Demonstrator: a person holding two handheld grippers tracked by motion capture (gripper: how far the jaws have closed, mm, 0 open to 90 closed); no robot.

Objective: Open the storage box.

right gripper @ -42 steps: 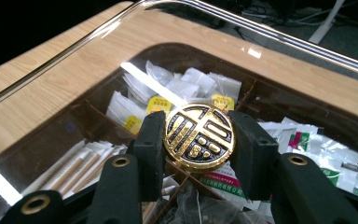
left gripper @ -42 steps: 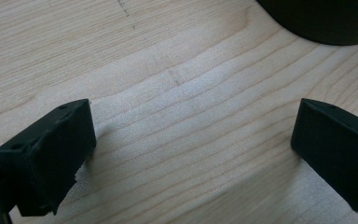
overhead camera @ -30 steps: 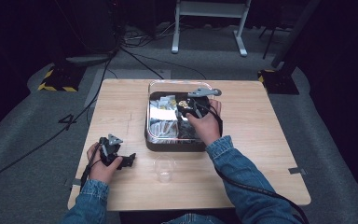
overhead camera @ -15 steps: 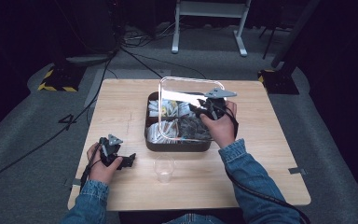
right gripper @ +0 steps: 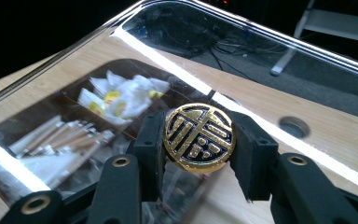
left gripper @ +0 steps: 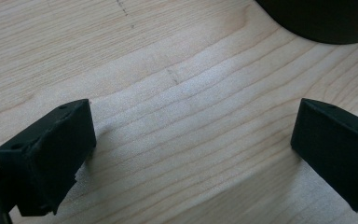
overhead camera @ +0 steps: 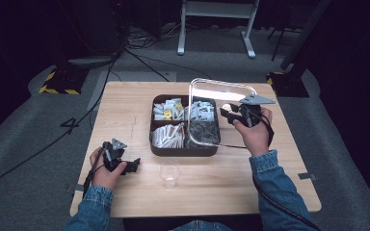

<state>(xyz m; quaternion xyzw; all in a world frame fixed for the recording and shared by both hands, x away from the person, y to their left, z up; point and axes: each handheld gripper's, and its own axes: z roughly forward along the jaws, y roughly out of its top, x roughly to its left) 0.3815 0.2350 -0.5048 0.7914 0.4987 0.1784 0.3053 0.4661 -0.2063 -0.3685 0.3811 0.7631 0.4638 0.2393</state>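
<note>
Two grippers were in your hands at a pale wooden worktop [overhead camera: 125,106]. Nearest you, the left gripper [overhead camera: 125,166] rested low on the wood by the front left edge, its jaws spread wide with bare wood grain between them, holding nothing, apparently parked out of the way. Just to its right stood a small clear glass cup [overhead camera: 169,173], upright and seemingly empty.

Beyond the cup sat a dark compartment box [overhead camera: 183,150], its sections packed with white sachets [overhead camera: 171,109] and paper-wrapped sticks [overhead camera: 168,135].

Your right gripper [overhead camera: 227,112] was closed on the round gold knob [right gripper: 199,138] of the clear lid [overhead camera: 217,86], one pad pressing on each side of the knob. You held the lid lifted and tilted over the box's right half, its far edge raised, probably so the contents lay open to reach. The knob gave the only firm hold on so smooth a panel.
</note>
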